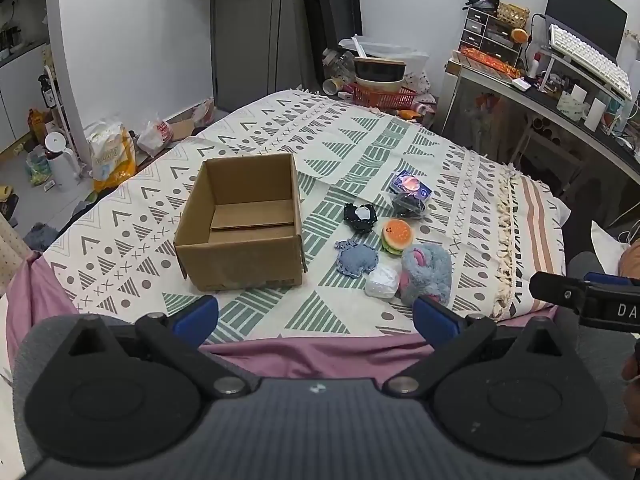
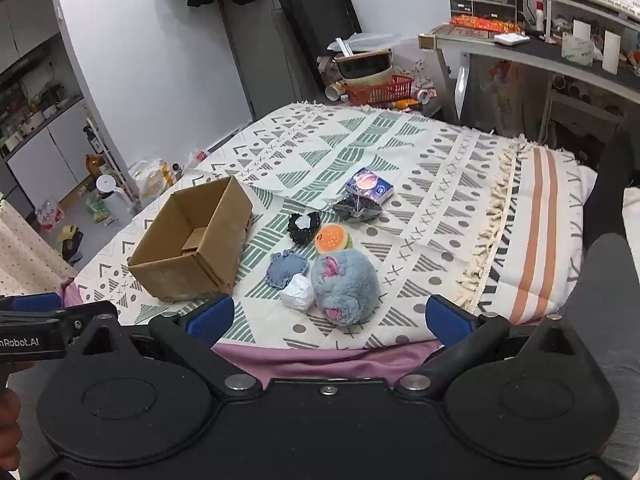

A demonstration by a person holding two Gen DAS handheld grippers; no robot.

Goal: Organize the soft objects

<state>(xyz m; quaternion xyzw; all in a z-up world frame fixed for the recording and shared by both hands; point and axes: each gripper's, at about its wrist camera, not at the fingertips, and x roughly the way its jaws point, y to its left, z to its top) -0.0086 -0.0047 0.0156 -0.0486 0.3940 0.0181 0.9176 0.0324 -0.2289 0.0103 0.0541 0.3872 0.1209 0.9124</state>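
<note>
Right now we hold both grippers back at the near edge of the bed (image 1: 132, 236), each spread wide and gripping nothing. The fluffy grey-blue plush toy (image 2: 344, 286) lies straight ahead of our right gripper (image 2: 330, 318), near its open fingers; from our left gripper (image 1: 316, 314) it sits off to the right. We judge the right hand nearer. The empty brown cardboard box (image 1: 244, 220) stands left of the pile.
</note>
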